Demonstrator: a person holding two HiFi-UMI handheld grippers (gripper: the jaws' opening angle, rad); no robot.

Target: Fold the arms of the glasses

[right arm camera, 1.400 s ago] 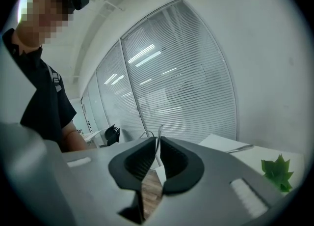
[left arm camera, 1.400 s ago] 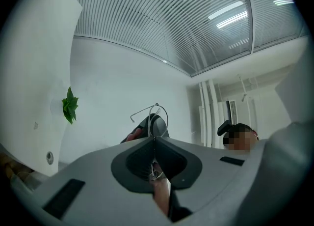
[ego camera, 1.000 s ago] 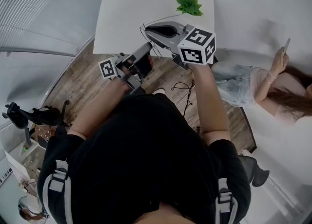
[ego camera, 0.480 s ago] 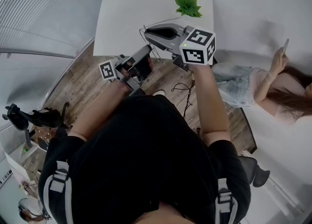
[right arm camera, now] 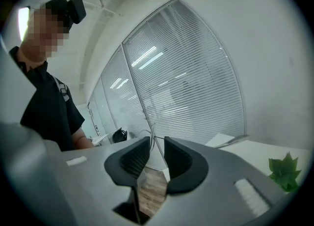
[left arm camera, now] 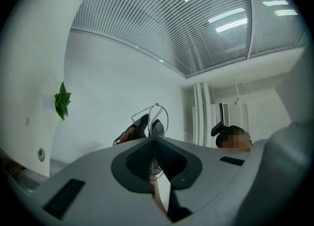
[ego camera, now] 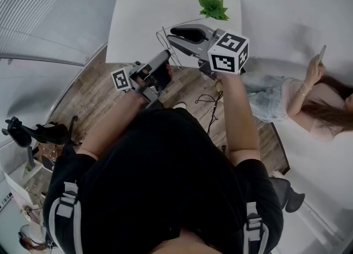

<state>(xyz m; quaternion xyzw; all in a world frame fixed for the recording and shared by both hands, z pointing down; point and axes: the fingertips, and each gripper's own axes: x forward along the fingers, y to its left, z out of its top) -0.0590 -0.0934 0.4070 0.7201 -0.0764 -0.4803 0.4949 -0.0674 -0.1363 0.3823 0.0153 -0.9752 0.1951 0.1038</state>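
- left gripper (left arm camera: pixel 154 138): tips pressed together, pinching the thin wire-framed glasses (left arm camera: pixel 157 105) in the air off the white table (ego camera: pixel 143 15).
- right gripper (right arm camera: pixel 157 140): jaws opening, pads spread. A wire part stands just beside one pad, apparently untouched.
- The claws face each other, with the glasses between. The right gripper is nearer the free arm.

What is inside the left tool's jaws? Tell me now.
Thin wire-framed glasses, pinched by the left tool, whose jaws are shut on them. The tool itself covers the clamped part of the frame.
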